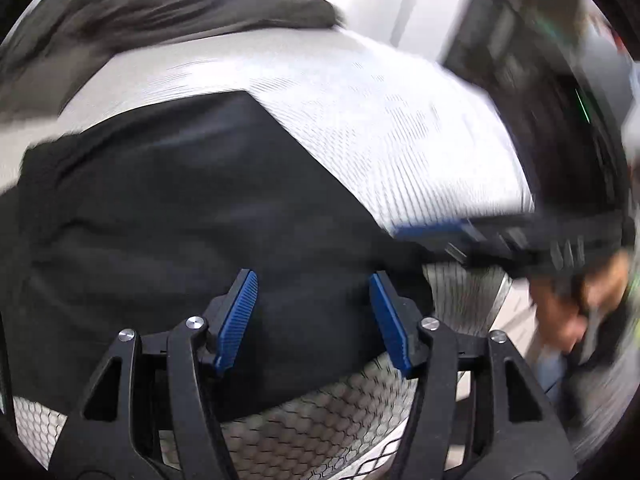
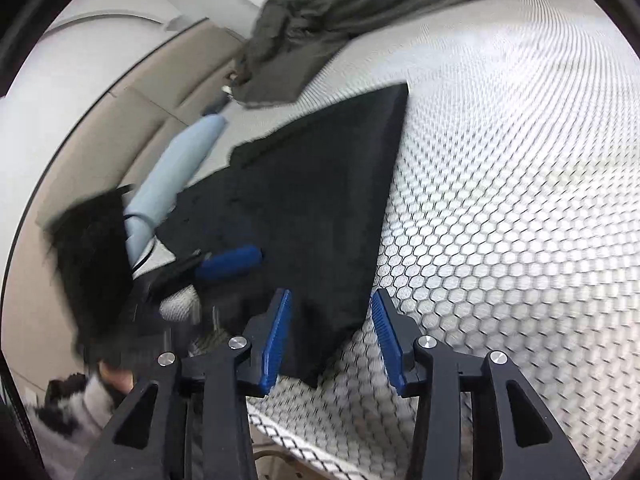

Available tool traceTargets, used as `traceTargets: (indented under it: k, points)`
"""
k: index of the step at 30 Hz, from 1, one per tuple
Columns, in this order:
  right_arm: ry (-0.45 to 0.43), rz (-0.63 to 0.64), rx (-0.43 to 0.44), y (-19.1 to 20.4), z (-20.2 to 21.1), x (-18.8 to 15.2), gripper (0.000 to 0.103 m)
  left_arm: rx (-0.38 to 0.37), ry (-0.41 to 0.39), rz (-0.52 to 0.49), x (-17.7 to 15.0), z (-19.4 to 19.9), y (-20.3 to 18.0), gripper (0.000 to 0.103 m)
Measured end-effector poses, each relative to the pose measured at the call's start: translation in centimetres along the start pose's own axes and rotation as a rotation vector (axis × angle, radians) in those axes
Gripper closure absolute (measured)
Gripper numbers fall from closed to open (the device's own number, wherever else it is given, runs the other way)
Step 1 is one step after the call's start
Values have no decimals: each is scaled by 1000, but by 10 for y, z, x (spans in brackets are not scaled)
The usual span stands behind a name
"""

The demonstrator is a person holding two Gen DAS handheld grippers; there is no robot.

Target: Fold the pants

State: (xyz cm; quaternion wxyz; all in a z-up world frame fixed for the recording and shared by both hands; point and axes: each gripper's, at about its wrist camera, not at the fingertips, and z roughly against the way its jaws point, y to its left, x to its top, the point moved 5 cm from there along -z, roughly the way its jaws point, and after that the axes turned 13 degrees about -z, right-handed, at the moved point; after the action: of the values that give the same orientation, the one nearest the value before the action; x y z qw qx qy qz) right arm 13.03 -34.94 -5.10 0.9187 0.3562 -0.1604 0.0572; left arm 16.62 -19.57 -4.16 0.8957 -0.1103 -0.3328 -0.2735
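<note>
Black pants (image 1: 180, 220) lie folded flat on a white honeycomb-patterned surface (image 1: 380, 128). My left gripper (image 1: 314, 312) hangs over their near part, open, with only fabric below the gap. In the right wrist view the pants (image 2: 312, 200) taper to a corner that lies between the fingers of my right gripper (image 2: 332, 336). Its jaws stand apart and do not press the cloth. One blue pad (image 1: 430, 232) of the right gripper reaches the pants' right edge in the left wrist view. A blurred blue pad (image 2: 230, 262) of the left gripper shows over the pants' left side.
A crumpled dark grey-green garment (image 2: 320, 20) lies at the far end of the surface (image 2: 500, 200), also visible as a dark heap (image 1: 180, 4). A light blue sleeve (image 2: 180, 172) crosses at left. A hand (image 1: 572, 312) holds the right gripper. The surface's edge runs close in front.
</note>
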Motion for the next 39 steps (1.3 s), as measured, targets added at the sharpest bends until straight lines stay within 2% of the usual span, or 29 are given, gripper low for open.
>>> traceTargets:
  k: [2,7,8,9,12,16,21,25,28,30,33,36,37,39]
  points:
    - [27,-9,-11,2,-18,0,60,50,17,-59,0,-10,-10,44]
    - [16,-18,-21,5,-33,20,61,15,35,-33,4,-20,-8,43]
    - [3,-13,-42,6,-39,27,70,15,37,-37,3,-20,-5,43]
    - [1,-17,-73,7,-49,36,75,15,39,-41,-2,-18,-1,43]
    - [20,-38,-90,10,-77,66,80,14,44,-33,-1,-22,0,43]
    - [11,-71,-101,10,-101,117,81,-16,47,-19,2,-27,7,43]
    - [-46,-115,-181,1,-124,189,81,-30,45,-25,2,-29,10,42]
    - [-76,-136,-202,-6,-131,219,80,-49,35,-30,0,-25,13,41]
    - [-84,-179,-176,-8,-107,210,71,-81,13,11,-6,-10,13,41]
    - [-73,-183,-126,-10,-86,185,57,-97,-8,84,-3,-1,23,41]
    - [-35,-229,-84,-20,-60,133,57,-92,-59,188,-4,19,50,41]
    - [-22,-320,55,-28,-43,80,58,-35,-98,266,-9,37,83,41]
    - [-17,-331,85,-26,-42,67,60,-6,-116,306,-13,45,98,41]
    - [-28,-333,100,-18,-44,51,75,37,-127,346,-19,53,117,41]
